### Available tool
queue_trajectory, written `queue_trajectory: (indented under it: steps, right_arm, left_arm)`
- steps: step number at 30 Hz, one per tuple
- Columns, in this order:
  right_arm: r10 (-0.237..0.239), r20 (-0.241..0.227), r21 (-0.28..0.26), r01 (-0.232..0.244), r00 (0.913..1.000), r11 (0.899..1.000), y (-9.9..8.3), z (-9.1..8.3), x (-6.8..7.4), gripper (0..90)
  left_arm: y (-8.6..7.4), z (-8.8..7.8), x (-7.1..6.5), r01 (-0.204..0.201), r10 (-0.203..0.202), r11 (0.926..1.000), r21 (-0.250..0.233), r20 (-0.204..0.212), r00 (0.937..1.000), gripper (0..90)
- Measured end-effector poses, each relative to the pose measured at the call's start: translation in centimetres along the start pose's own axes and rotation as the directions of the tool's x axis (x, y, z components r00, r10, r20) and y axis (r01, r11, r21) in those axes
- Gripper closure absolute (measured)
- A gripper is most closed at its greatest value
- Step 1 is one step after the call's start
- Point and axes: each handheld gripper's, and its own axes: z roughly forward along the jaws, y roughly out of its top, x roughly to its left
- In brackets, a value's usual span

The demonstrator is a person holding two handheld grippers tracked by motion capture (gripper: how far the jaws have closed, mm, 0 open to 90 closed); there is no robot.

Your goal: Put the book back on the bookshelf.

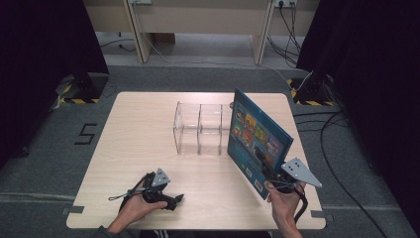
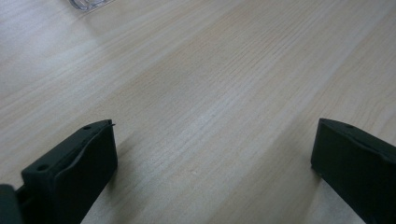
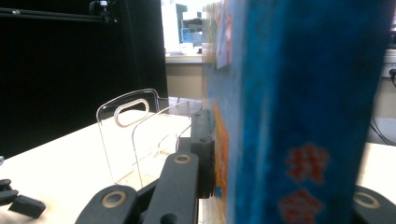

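A blue picture book [image 1: 257,139] stands upright and tilted over the right half of the table, with my right gripper [image 1: 268,172] shut on its lower near corner. In the right gripper view the book's spine [image 3: 299,116] is close up, and one black jaw presses against its cover. A clear acrylic rack [image 1: 199,129] with upright dividers stands mid-table, just left of the book. Near the front left edge, my left gripper [image 1: 176,201] lies low on the table, open, with bare wood between its fingers [image 2: 88,154].
The pale wooden table [image 1: 138,148] stands on grey floor. Cables [image 1: 337,148] trail on the floor to the right, and black curtains hang on both sides. A corner of the clear rack [image 2: 91,3] lies ahead of the left gripper. The rack's handle cut-out [image 3: 131,112] faces the right gripper.
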Motion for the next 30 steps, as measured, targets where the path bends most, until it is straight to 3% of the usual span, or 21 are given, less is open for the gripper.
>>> queue_trajectory:
  steps: [30]
  right_arm:
    - [0.001, 0.070, -0.018, 0.000, 0.9975, 1.000, 1.1, 6.3, -0.1, 82.9]
  left_arm:
    - [0.0, 0.0, -0.1, 0.000, 0.000, 1.0000, -0.001, -0.001, 1.0000, 0.0]
